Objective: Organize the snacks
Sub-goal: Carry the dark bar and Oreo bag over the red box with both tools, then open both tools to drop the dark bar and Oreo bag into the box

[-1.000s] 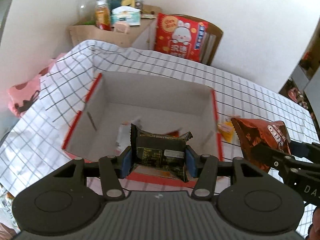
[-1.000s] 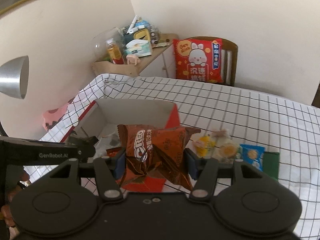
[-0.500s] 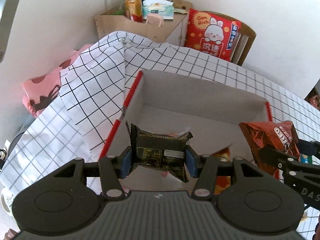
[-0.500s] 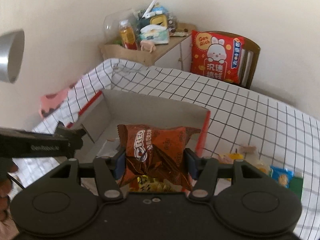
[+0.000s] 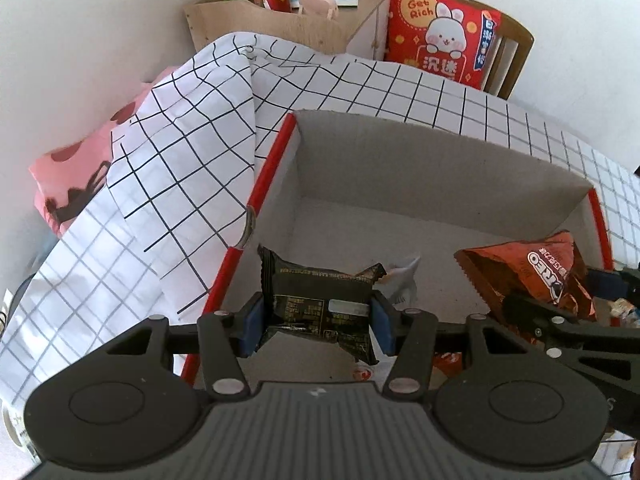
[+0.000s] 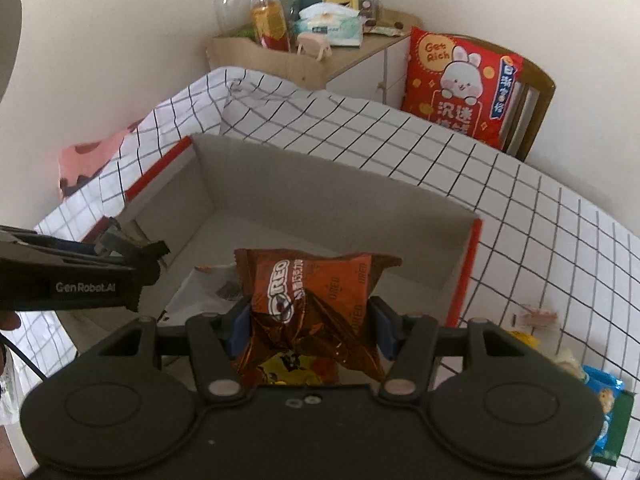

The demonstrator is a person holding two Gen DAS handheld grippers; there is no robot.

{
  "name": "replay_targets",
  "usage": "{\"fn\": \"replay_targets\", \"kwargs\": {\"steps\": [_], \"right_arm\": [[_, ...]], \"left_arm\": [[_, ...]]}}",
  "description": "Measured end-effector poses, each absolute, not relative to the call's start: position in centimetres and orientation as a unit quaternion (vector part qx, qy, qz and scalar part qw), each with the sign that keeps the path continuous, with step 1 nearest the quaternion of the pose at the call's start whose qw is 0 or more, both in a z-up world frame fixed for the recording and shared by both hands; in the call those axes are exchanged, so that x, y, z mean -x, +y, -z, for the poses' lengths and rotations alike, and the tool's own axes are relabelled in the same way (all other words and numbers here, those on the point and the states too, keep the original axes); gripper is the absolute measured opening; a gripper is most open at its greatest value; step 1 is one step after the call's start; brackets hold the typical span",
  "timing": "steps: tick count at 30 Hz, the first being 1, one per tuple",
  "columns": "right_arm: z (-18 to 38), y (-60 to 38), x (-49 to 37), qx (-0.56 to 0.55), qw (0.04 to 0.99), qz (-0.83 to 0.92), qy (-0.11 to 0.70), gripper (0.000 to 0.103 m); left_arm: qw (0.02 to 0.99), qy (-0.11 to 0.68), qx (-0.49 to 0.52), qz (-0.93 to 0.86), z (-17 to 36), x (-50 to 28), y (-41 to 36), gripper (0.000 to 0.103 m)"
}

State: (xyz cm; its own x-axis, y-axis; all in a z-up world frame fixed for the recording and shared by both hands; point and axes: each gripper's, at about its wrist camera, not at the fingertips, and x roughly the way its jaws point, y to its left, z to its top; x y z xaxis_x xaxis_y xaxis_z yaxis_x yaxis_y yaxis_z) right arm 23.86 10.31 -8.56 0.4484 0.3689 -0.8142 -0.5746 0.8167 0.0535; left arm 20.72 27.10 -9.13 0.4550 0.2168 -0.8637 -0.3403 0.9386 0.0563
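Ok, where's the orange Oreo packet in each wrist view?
Left wrist: the crinkled orange foil Oreo packet is at the right edge, over the box.
Right wrist: the packet is at bottom centre, pinched in the right tool.
Shared landmark: the red-edged grey cardboard box.

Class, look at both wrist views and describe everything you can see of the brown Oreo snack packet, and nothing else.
The Oreo packet is a crinkled, glossy pouch of orange-brown foil with a white and blue Oreo logo and small white print. Its top edge is a flat crimped seal with serrated ends. It stands roughly upright, pinched at both sides between the blue pads of the right gripper, which is shut on it. It hangs over the open cardboard box, above other wrappers on the box floor.
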Motion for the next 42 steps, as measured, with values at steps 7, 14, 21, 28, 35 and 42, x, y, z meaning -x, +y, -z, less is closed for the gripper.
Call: {"fn": "replay_targets", "kwargs": {"steps": [7, 14, 21, 28, 35, 42], "right_arm": [[9.4, 10.6, -24.5, 0.125, 0.840, -0.278, 0.449, 0.063], [9.8, 11.1, -24.4, 0.134, 0.838, -0.276, 0.451, 0.067], [9.5, 10.7, -24.0, 0.128, 0.842, -0.273, 0.446, 0.081], [8.2, 9.9, -23.3, 0.114, 0.849, -0.278, 0.434, 0.086], [6.0, 8.9, -22.1, 0.092, 0.857, -0.287, 0.418, 0.093], [4.1, 7.0, -20.8, 0.069, 0.865, -0.288, 0.406, 0.098]], "left_arm": [[0.846, 0.508, 0.050, -0.154, 10.2, -21.5, 26.2, 0.054], [0.838, 0.521, 0.052, -0.153, 11.1, -21.9, 25.8, 0.057], [0.835, 0.523, 0.067, -0.154, 11.0, -21.3, 26.0, 0.060], [0.846, 0.507, 0.073, -0.152, 9.6, -20.3, 26.0, 0.066], [0.858, 0.487, 0.068, -0.148, 8.0, -18.9, 25.5, 0.073], [0.873, 0.463, 0.068, -0.141, 6.2, -17.3, 24.7, 0.082]]}}
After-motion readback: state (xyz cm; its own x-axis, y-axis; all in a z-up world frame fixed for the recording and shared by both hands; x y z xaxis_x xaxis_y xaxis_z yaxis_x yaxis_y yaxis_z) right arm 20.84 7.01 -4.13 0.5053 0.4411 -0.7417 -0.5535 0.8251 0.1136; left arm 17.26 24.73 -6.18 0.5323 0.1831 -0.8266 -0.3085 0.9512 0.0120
